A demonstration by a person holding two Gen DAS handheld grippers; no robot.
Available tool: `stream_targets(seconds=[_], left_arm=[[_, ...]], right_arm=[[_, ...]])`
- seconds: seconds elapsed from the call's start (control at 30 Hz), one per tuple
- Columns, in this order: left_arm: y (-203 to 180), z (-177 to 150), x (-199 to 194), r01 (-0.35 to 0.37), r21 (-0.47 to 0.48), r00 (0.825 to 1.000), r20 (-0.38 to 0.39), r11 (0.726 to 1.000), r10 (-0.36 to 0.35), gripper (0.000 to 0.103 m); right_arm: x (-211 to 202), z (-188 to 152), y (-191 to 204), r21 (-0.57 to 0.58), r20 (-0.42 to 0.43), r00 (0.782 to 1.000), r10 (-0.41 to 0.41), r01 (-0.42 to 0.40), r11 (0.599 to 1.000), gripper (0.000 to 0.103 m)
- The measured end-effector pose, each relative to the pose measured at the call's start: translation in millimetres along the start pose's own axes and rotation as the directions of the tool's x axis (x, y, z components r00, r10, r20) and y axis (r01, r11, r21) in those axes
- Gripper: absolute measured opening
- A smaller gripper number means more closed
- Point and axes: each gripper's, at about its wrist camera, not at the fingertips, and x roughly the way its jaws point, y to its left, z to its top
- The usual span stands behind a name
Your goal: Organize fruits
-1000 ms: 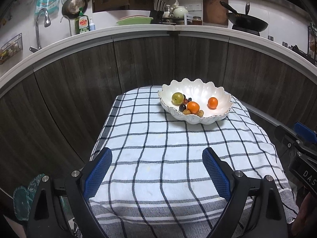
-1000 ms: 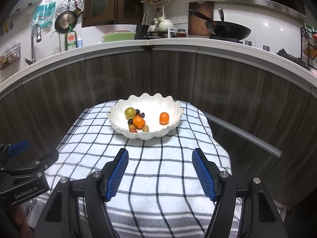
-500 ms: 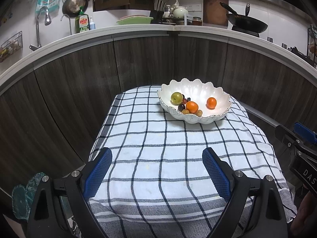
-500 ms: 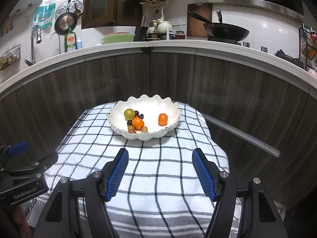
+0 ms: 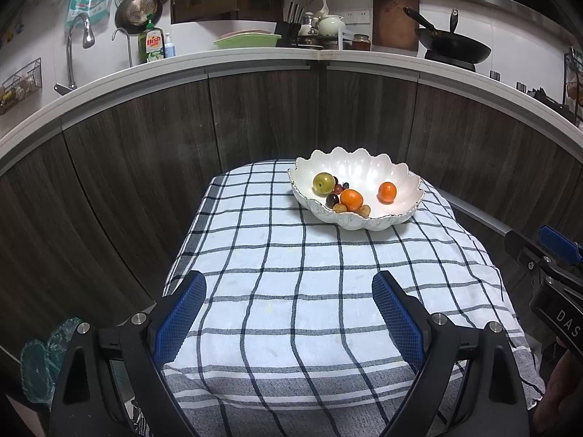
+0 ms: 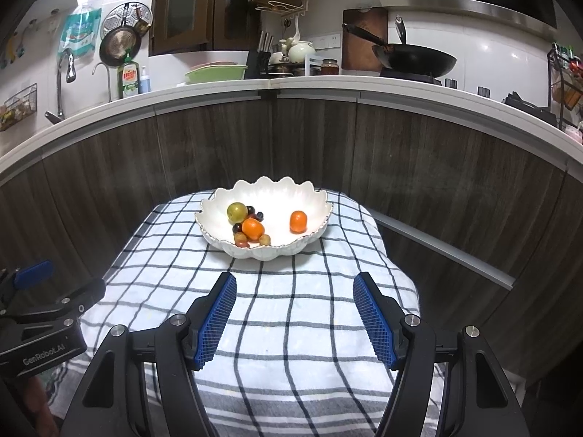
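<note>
Both tools backed off a bit from the bowl (image 5: pixel 355 196), left tool (image 5: pixel 289 315) and right tool (image 6: pixel 294 316) spread apart and empty, fruit (image 6: pixel 253 228) sitting in it at the checkered worktop's (image 5: pixel 309 291) far end.

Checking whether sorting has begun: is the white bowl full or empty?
Partly filled. The white bowl holds a green fruit, two oranges and some small dark fruits; much of its inside is bare.

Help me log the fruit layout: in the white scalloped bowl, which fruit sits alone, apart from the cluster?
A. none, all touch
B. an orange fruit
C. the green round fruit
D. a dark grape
B: one orange fruit lies alone on the right of the white scalloped bowl, clear of the cluster.
</note>
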Motion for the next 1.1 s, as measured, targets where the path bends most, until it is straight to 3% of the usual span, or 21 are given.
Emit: stream_targets(seconds=[1.1], left_arm=[[-2.3, 2.7, -3.9, -0.007, 0.018, 1.0, 0.006, 1.0, 0.007, 0.093]], right_arm=[[-1.6, 1.9, 1.4, 0.002, 0.005, 1.0, 0.003, -0.003, 1.0, 0.068]])
